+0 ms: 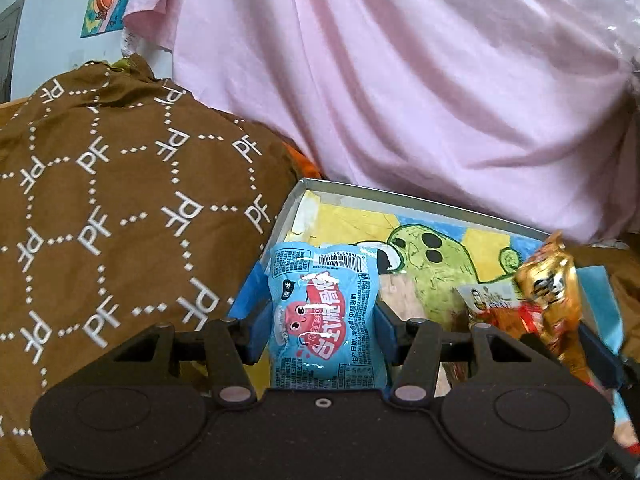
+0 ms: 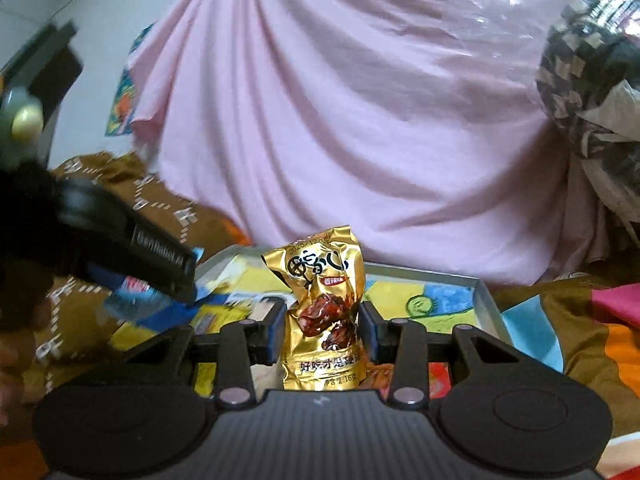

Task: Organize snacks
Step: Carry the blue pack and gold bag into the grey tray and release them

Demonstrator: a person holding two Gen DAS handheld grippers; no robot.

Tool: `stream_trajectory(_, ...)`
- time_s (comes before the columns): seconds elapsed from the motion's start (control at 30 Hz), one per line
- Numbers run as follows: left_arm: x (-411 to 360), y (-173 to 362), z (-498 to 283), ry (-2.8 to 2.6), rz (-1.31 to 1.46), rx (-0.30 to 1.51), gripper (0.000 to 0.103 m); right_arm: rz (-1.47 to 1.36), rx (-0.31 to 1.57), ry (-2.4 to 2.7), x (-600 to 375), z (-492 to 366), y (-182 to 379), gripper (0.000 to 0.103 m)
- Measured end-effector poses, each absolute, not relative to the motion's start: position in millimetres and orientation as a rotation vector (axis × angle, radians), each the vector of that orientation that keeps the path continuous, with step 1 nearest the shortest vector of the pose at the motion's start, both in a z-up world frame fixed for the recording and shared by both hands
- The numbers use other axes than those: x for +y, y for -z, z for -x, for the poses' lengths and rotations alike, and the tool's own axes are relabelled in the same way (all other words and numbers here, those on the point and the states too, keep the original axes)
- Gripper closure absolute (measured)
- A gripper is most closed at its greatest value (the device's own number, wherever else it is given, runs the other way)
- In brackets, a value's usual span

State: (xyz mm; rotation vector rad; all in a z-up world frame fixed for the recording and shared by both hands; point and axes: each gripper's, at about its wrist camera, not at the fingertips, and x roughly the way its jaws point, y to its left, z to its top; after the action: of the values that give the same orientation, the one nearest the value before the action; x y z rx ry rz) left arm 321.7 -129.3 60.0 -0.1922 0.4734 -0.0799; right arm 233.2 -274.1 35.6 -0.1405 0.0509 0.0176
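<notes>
Two packets lifted over the tray, each at risk of slipping.
The left hand-held gripper (image 1: 320,320) pinches the blue packet (image 1: 324,312); the right hand-held gripper (image 2: 322,332) clamps the gold packet (image 2: 324,308). Slick wrappers could slide free outside the tray (image 1: 400,196).

Left gripper (image 1: 322,312) is being held angled slightly downward, jaws partly apart, blue pads (image 1: 256,320) clamped on a snack pack. Right gripper (image 2: 322,328) is being held level, jaws nearly closed, pads pinching another pack. A blurred hand (image 2: 16,360) is being glimpsed at the right view's left edge.
</notes>
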Motion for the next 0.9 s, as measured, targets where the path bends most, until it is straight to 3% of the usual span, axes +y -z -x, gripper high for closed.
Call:
stream_trajectory(0.7,-163,-37,-353,0.094,0.106,0.514,0.046,0.051,0.174,-0.054,-322,-287,-30,0.06)
stream_trajectory(0.9,-168,-38,-354,0.103,0.088,0.522,0.04,0.061,0.186,-0.054,-319,-288,-30,0.051)
